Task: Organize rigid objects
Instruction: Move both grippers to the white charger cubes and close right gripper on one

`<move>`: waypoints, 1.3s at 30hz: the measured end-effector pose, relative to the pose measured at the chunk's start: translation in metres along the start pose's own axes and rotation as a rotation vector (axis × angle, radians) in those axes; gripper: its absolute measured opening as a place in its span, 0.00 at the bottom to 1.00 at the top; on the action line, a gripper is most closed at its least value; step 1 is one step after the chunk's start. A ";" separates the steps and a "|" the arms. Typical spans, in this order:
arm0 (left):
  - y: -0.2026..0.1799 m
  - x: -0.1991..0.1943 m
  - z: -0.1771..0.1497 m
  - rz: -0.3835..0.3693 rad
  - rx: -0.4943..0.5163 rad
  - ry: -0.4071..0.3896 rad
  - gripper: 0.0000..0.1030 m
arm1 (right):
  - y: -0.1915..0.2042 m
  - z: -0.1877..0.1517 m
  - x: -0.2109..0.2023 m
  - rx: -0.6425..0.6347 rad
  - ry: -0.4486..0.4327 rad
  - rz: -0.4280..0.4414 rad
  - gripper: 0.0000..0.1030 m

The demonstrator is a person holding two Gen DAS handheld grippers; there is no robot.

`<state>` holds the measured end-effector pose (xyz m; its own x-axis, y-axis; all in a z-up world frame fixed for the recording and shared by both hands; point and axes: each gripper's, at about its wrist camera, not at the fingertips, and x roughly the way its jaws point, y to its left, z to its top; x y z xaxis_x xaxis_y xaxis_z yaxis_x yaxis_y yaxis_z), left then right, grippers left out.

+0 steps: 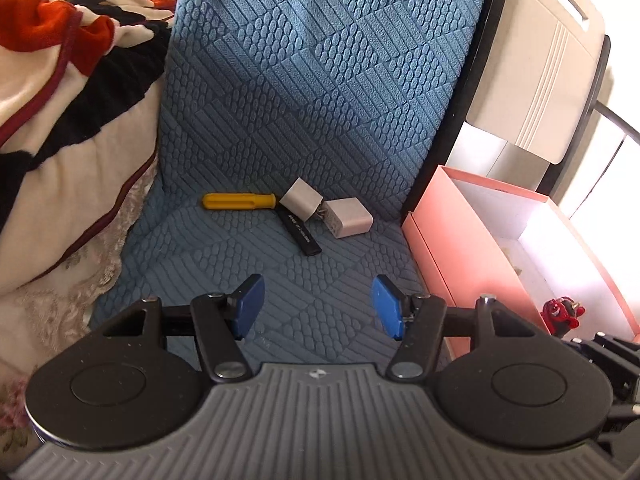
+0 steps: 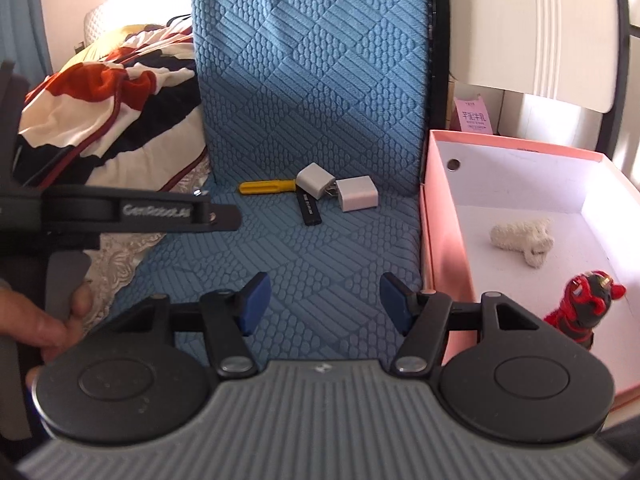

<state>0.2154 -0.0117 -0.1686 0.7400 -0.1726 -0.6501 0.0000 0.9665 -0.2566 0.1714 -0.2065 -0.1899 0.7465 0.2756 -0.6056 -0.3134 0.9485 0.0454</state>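
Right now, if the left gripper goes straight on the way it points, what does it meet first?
Probably the black stick on the blue cover, just before the two white chargers. The left gripper is open and empty, and nothing lies between; depth is hard to judge.

A home bedroom: a rumpled blanket [image 1: 60,80] lies beside a blue quilted mattress [image 1: 304,80], with a white headboard [image 1: 536,80] and a pink box [image 2: 444,216] alongside.

We see the screwdriver [image 1: 239,202], two chargers [image 1: 301,199] and a stick [image 1: 303,233] clustered on the mat [image 1: 320,100]; the box [image 2: 440,208] lies right, the blanket [image 1: 60,80] left.
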 end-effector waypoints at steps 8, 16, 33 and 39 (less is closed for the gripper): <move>-0.002 0.051 0.034 0.003 0.069 0.022 0.64 | 0.013 0.019 0.040 -0.082 0.005 0.014 0.60; 0.009 0.107 0.059 0.023 0.087 0.043 0.64 | 0.003 0.034 0.084 -0.084 0.054 -0.009 0.58; 0.026 0.189 0.089 -0.074 0.135 0.097 0.63 | -0.002 0.077 0.184 -0.160 0.060 -0.078 0.58; 0.033 0.208 0.097 -0.115 0.125 0.119 0.63 | -0.019 0.086 0.216 -0.151 0.072 -0.129 0.59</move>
<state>0.4345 0.0026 -0.2426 0.6453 -0.2969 -0.7039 0.1688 0.9540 -0.2477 0.3890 -0.1518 -0.2529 0.7441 0.1362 -0.6541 -0.3061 0.9397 -0.1525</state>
